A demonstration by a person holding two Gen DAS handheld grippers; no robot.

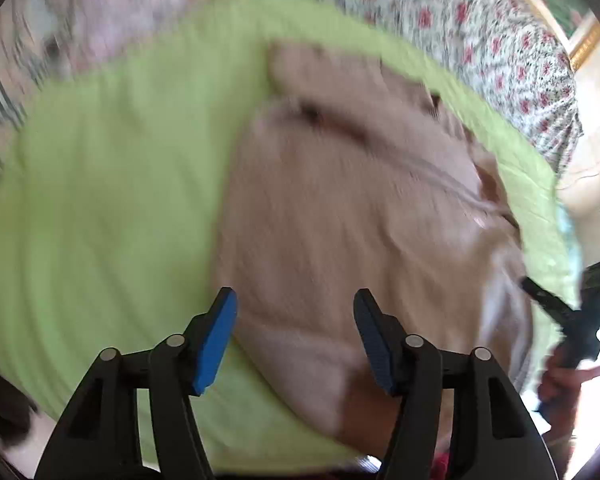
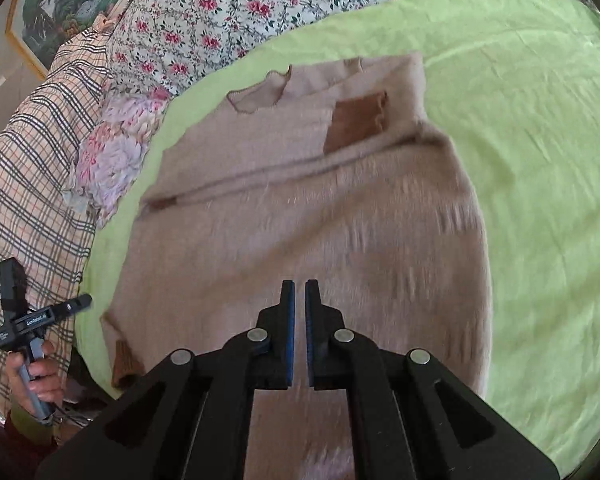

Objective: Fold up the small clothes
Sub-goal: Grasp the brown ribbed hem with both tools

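Over on the left edge of the right wrist view lies a checked plaid cloth (image 2: pixel 32 184), and in front of it a hand (image 2: pixel 36 380) grips the handle of the left gripper (image 2: pixel 48 312), seen from the side there, so I cannot tell its jaw state from that angle. The left wrist view settles it: the left gripper (image 1: pixel 296 336) has its blue pads (image 1: pixel 214 344) spread wide apart, with nothing between them, hovering over the near hem of the beige knitted garment (image 1: pixel 340 220); that view is badly motion-blurred. Next to the plaid sits a pillow with big pink flowers (image 2: pixel 112 156), and behind it a floral-print cover (image 2: pixel 236 12) runs along the top, with a framed picture (image 2: pixel 64 4) in the far corner. In the middle, the beige knitted garment (image 2: pixel 300 208) lies spread on the lime-green sheet (image 2: pixel 540 160), its frilled edge towards the pillows and a brown patch (image 2: pixel 356 124) on its upper part; a small brown tab shows at its near-left corner. The right gripper (image 2: pixel 300 292) hangs above the garment's near half, fingers drawn almost together with only a thin slit between the pads, and no fabric visibly caught there. To the right, the green sheet stretches away, lightly creased.
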